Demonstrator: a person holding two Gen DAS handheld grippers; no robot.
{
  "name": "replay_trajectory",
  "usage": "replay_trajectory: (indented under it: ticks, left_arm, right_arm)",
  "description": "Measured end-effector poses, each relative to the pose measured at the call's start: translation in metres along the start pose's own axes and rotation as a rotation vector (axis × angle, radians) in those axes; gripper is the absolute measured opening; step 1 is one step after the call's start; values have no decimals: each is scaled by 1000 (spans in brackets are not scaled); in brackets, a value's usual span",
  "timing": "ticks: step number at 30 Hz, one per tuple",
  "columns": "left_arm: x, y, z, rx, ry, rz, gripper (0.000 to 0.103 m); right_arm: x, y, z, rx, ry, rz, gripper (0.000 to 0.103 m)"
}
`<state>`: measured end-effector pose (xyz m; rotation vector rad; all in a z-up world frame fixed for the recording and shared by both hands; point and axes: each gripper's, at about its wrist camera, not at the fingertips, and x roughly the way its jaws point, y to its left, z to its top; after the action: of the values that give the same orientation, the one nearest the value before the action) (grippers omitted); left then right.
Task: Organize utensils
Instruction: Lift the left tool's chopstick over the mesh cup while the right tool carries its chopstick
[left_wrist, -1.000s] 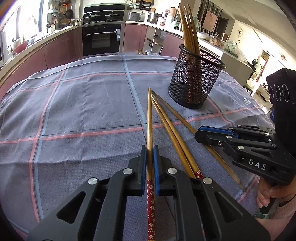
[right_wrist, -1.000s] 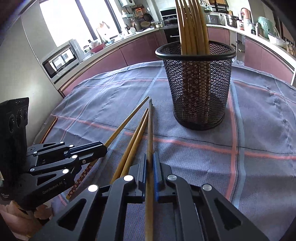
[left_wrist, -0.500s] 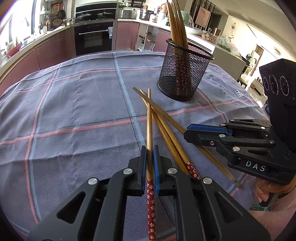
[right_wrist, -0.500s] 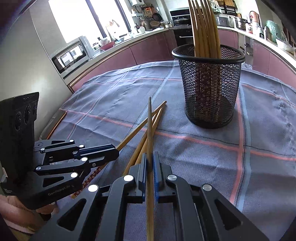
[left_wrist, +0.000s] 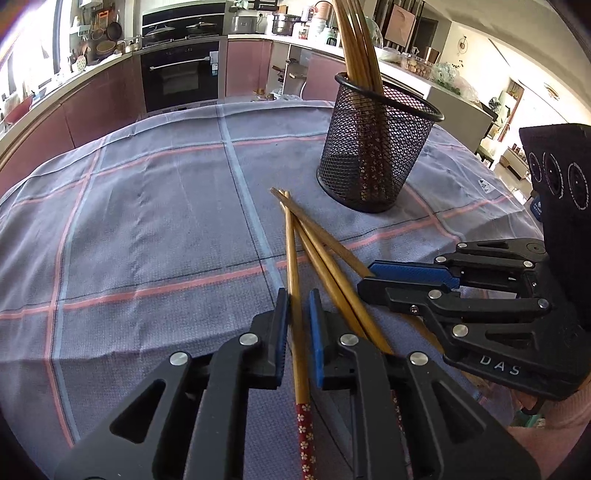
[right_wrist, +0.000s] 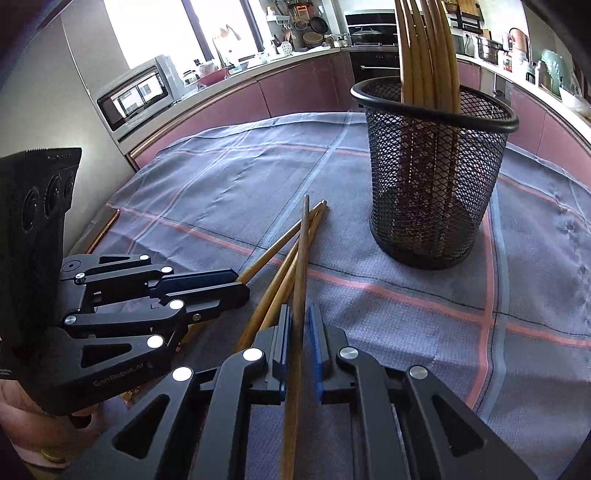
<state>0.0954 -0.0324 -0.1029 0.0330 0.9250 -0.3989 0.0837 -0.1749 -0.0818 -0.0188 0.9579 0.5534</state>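
Left wrist view shows the left gripper (left_wrist: 298, 314) pinching one chopstick (left_wrist: 291, 266) near its patterned end, the right gripper (right_wrist: 300, 325) clamping another, both light, stiff, slippery sticks pointing toward the mesh holder (left_wrist: 376, 155) at one o'clock.

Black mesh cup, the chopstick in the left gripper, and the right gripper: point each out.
Black wire-mesh cup (right_wrist: 432, 192): right wrist view, on its side wall.
Bamboo chopstick in the left gripper (left_wrist: 292, 258): left wrist view, on the shaft.
Right gripper (right_wrist: 298, 325): right wrist view, between its fingertips.
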Motion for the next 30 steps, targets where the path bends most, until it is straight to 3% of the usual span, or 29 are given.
replay_trajectory:
  ticks: [12,30]
  left_arm:
    - [-1,-4,7,-20,-20,20,8]
    - [-63,-11,16,-25,-147,-88,7]
  right_arm:
    - [-15,-5,1,15,-50,11,6]
    - [-73,-11,15,9,-211,21,6]
